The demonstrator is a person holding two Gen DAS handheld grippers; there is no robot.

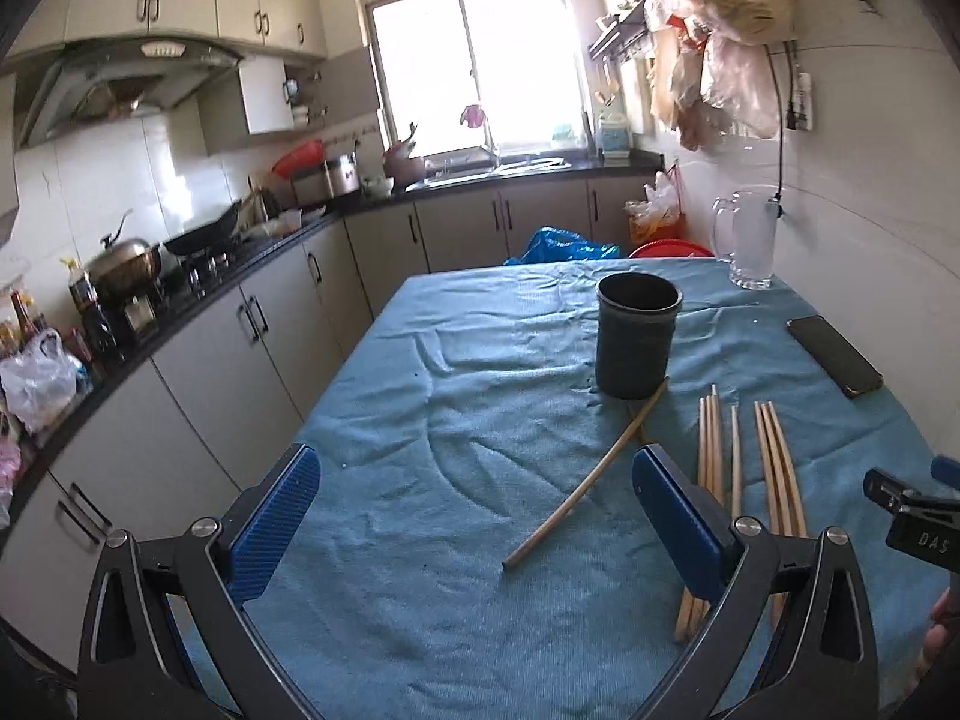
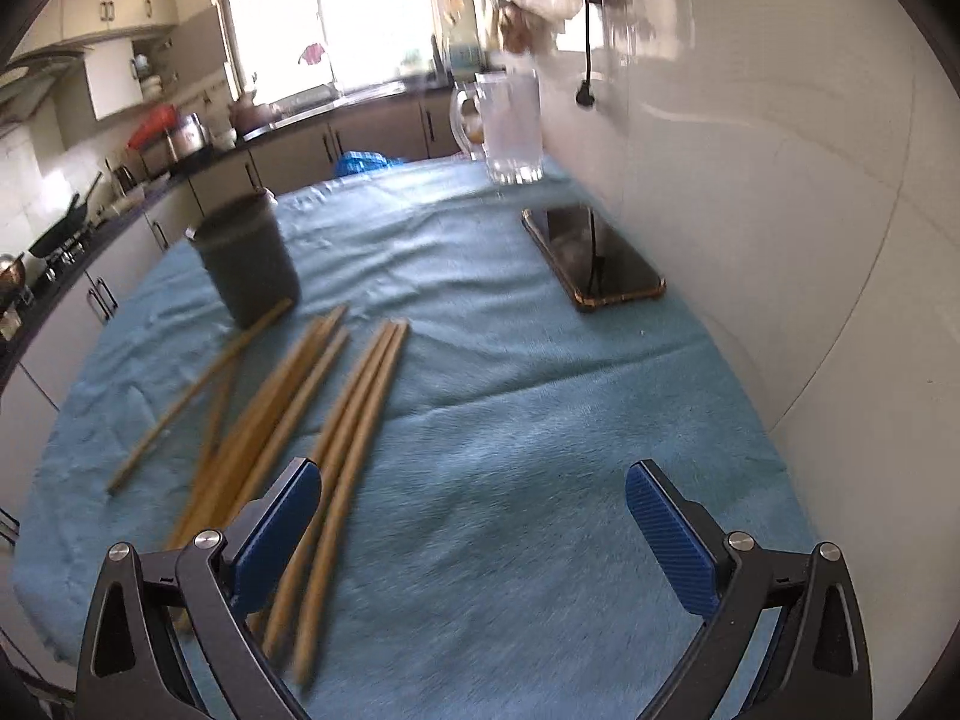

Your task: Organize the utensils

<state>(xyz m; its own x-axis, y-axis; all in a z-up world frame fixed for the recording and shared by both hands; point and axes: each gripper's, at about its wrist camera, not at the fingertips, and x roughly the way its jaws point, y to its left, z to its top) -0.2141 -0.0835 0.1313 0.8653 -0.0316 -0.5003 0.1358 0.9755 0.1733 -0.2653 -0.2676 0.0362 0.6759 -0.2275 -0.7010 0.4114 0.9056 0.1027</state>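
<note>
The left gripper (image 1: pixel 477 501) and right gripper (image 2: pixel 474 516) are hovering with jaws wide, holding nothing. Chopsticks (image 1: pixel 714 450) are lying just beside the dark cup (image 1: pixel 636 342), one leaning against its base

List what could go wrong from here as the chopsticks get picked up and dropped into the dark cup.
1. The stray chopstick leans against the dark cup; dragging it could tip or shove the cup.
2. The remaining chopsticks lie bunched together, so the open right hand-held gripper may catch several or scatter them.
3. The phone and glass pitcher stand nearby; a wide swing could knock them.
</note>
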